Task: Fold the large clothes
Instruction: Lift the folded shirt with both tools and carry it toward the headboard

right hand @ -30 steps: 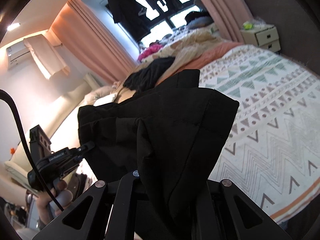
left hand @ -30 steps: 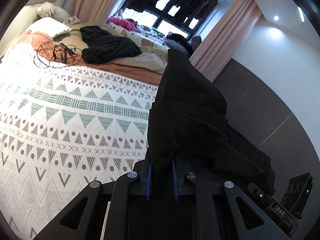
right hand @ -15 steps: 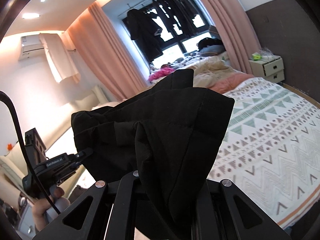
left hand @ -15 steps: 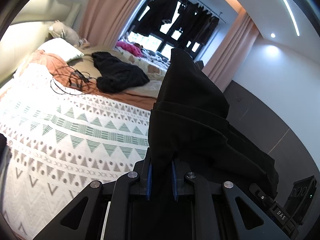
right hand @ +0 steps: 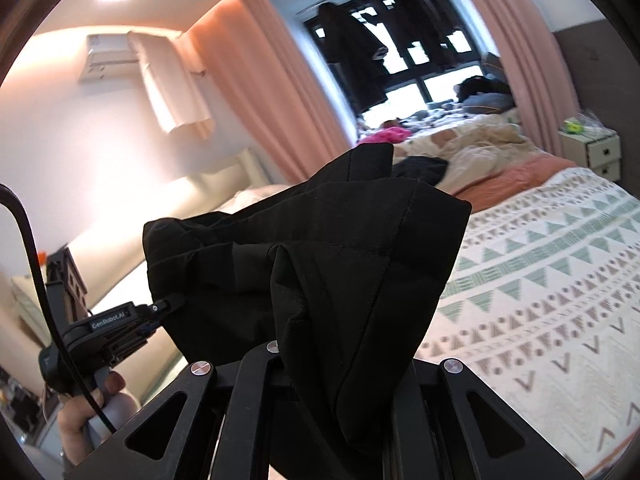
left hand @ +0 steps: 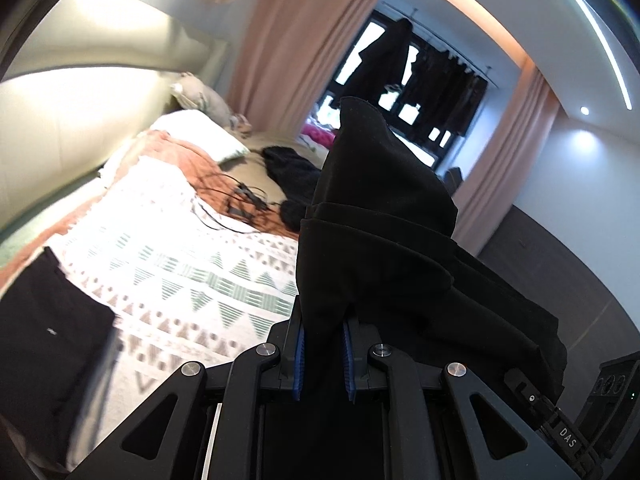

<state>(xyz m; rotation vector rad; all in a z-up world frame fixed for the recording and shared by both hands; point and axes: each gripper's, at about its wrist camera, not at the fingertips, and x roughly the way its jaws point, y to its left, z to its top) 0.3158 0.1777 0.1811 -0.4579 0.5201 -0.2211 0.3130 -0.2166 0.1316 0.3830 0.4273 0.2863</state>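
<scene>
The garment (left hand: 372, 240) is matt black woven cloth with stitched seams. The gripper (left hand: 323, 354) is matt black plastic with shiny metal screws and ribbed blue pads (left hand: 299, 354). The bedspread (right hand: 560, 280) is soft printed cloth; the curtains (right hand: 280, 80) are smooth pink fabric.

black garment (left hand: 376, 240) — bunched, folded layers | held aloft over bed

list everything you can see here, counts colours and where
black garment: 1, black, bunched and lifted above the bed, clamped at both grippers
folded cloth: 1, black, flat on bedspread near edge
bedspread: 1, white with green and brown triangles, on bed
dark heap: 1, black, further up bed
pillow: 1, white, at headboard
curtains: pink, flanking window
nightstand: 1, white, beside bed
left gripper: black, blue pads, shut on garment
right gripper: black, shut on garment
hand: 1, holding left gripper's handle
</scene>
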